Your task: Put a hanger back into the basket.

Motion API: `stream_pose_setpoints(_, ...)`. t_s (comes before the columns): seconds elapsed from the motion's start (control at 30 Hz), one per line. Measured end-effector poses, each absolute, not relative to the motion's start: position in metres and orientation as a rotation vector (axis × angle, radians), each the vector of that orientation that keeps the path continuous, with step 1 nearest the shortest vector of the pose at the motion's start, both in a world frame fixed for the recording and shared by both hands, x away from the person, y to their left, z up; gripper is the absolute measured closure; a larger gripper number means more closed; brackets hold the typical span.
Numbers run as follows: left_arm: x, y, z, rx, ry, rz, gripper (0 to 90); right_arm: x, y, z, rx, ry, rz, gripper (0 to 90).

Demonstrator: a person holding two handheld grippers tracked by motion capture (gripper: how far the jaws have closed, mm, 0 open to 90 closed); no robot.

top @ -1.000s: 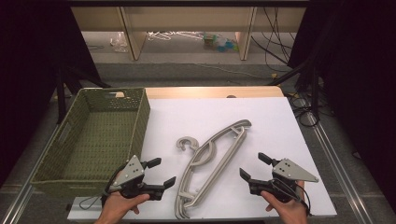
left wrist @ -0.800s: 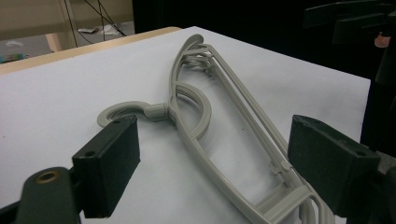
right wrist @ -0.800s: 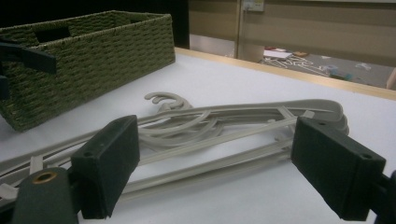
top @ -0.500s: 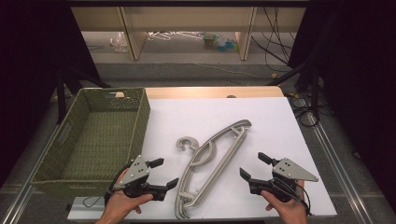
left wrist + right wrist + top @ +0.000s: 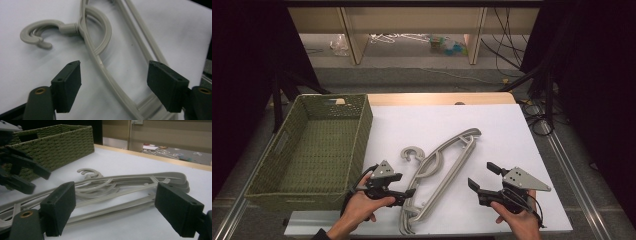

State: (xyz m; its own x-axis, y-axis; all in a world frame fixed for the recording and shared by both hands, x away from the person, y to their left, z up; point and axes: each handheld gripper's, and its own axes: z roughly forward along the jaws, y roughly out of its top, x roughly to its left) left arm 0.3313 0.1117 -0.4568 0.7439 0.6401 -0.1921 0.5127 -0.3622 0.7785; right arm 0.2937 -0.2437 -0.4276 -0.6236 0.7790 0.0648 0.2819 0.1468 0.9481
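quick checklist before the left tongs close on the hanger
1. Left tongs over the hangers: ok, an arm of the stack runs between the jaws in the left gripper view.
2. Jaws off the plastic: ok, they have just been closing, but neither pad touches it.
3. One hanger or several: not ok, the grey hangers lie stacked, so more than one may come up.
4. Hook free: ok, flat on the white sheet, nothing caught in it.
5. Green basket ready: ok, open and beside the sheet.
6. Right tongs out of the way: ok, open, apart from the stack.
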Motion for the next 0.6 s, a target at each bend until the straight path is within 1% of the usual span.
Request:
stream_pose_setpoints(0.03,0.334,0.111,-0.458,2.055,0.864,0.181,30.8,0.294,-0.243,-0.427,1.003,1.986,1.487,18.1)
stream_pose_setpoints(0.1,0.340,0.109,-0.458,2.103,0.871,0.176,31.4,0.294,-0.242,-0.427,0.997,1.987,1.486,18.2)
stream_pose_setpoints(0.17,0.346,0.106,-0.458,2.125,0.861,0.167,36.1,0.295,-0.240,-0.427,0.987,2.005,1.479,18.5)
stream_pose_setpoints(0.23,0.350,0.101,-0.459,2.144,0.872,0.182,37.8,0.294,-0.239,-0.426,0.986,2.005,1.477,18.8)
stream_pose_setpoints(0.53,0.366,0.090,-0.463,2.215,0.933,0.142,43.7,0.294,-0.237,-0.426,0.979,2.017,1.484,19.4)
stream_pose_setpoints(0.57,0.366,0.088,-0.463,2.211,0.945,0.140,45.0,0.294,-0.237,-0.426,0.976,2.020,1.484,19.6)
stream_pose_setpoints(0.6,0.367,0.087,-0.463,2.231,0.919,0.135,48.9,0.294,-0.237,-0.426,0.975,2.023,1.483,19.7)
